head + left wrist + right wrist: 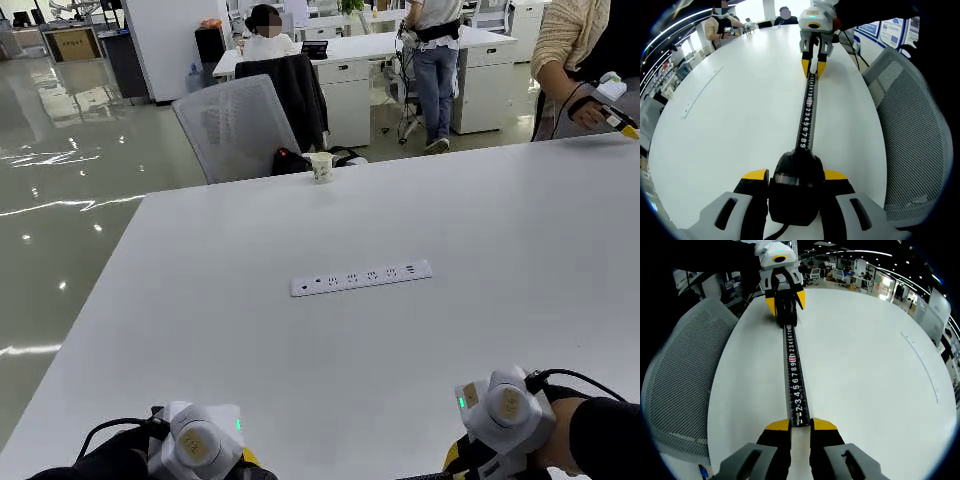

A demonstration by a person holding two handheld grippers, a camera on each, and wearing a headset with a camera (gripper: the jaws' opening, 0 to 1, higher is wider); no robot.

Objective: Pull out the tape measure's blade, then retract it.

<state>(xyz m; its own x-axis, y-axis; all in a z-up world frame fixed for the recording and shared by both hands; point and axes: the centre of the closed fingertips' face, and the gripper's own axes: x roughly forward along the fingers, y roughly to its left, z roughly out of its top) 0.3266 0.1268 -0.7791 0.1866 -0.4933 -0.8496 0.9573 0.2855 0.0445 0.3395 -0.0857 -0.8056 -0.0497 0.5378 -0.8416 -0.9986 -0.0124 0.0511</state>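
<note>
Open-plan office, big white workbench [300, 350], nothing on it nearby except a white power strip [361, 277] well away from the action. The left gripper [795, 176] is clamped around the chunky black tape measure case [794, 200]. The black blade with white numbers [807, 112] runs out flat along the table to the right gripper [800, 424], whose yellow-tipped jaws are pinched on the blade's end.

So the pull-out looks done to me, and retracting is the risky bit. If the right jaws let go all at once, the spring will probably whip the blade home and could kick the case loose. That pinch looks like it only has the very tip, so a slip seems plausible too. I'd walk it back slowly.
</note>
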